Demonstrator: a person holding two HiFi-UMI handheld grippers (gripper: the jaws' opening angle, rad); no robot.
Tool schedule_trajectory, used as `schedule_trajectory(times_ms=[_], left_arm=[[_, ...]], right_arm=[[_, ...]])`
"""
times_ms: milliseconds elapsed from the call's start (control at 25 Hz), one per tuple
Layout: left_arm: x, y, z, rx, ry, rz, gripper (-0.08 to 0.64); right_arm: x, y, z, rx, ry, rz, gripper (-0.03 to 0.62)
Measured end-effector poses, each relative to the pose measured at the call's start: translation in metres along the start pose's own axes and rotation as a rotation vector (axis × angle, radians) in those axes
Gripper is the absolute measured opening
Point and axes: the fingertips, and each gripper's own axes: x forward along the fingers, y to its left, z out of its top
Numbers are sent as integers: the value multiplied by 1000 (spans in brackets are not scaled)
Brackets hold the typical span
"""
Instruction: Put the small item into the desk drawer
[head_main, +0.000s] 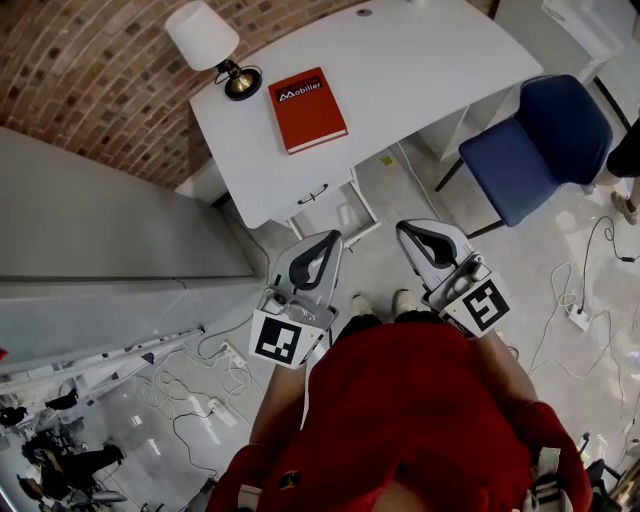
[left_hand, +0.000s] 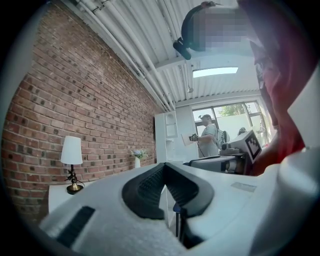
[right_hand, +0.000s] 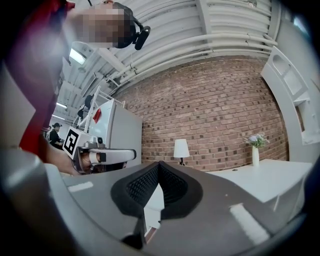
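At ten o'clock of the red book, a lamp is being kept on the corner of the white desk. It is likely to be toppled only if a reach is being swung wide.

At six o'clock of the book, the drawer is apparently being left pulled out below the desk edge. A pale shape inside it cannot be identified.

The small item is not being shown for certain in any view. A yellow speck is lying on the floor at two o'clock of the drawer, and whether that is the item cannot be told. If it is not being located first, the wrong thing may be picked up.

The left gripper is being held clenched at six o'clock of the drawer, its jaws pressed together on nothing. The right gripper, at three o'clock of the left one, is likewise being kept closed and empty. If the jaws are not being parted before the approach, a small item is likely to be shoved away rather than grasped. The drawer front may also be bumped by either nose, so close is it being held.

At two o'clock, a blue chair is crowding the right side. At four o'clock, cables are trailing over the floor, and a step that way is risking a trip.
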Motion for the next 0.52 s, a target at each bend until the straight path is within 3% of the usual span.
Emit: schedule_trajectory(times_ms=[520], left_arm=[[-13,3,-3,11,9,19,5]], right_arm=[[-2,10,-4,1,3,31,11]])
